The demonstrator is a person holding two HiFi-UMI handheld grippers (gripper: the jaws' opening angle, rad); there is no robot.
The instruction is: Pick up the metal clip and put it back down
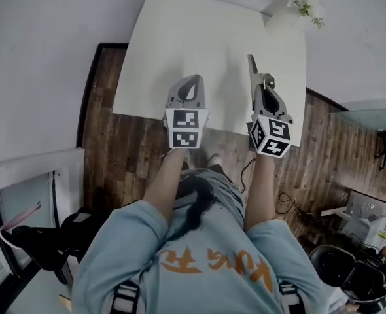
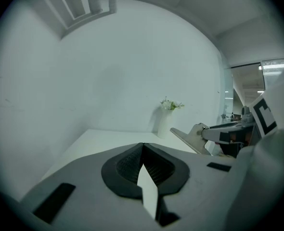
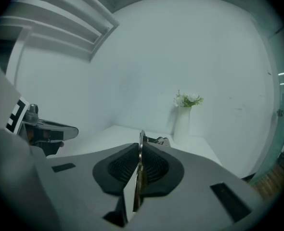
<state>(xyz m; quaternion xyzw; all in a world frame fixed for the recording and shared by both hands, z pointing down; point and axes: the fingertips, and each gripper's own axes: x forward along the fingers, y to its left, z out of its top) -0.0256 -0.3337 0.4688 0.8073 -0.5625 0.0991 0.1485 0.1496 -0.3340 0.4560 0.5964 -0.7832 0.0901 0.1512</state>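
1. Wooden floor (image 1: pixel 111 142): dark planks, at the table's left and near sides.
2. White table (image 1: pixel 180 44): square top, set against a pale wall.
3. Left gripper (image 1: pixel 193 79): held over the table's near edge. Its jaws are pressed together with nothing between them (image 2: pixel 143 146).
4. Right gripper (image 1: pixel 263 87): level with the left one, well apart from it. Its jaws are clenched on the metal clip (image 3: pixel 140 150).
5. Metal clip (image 1: pixel 252 66): a thin plate gripped edge-on, jutting forward past the fingertips, held in the air above the tabletop.
6. White vase (image 1: pixel 281 19): upright at the far right corner, holding small white flowers (image 1: pixel 304 2).
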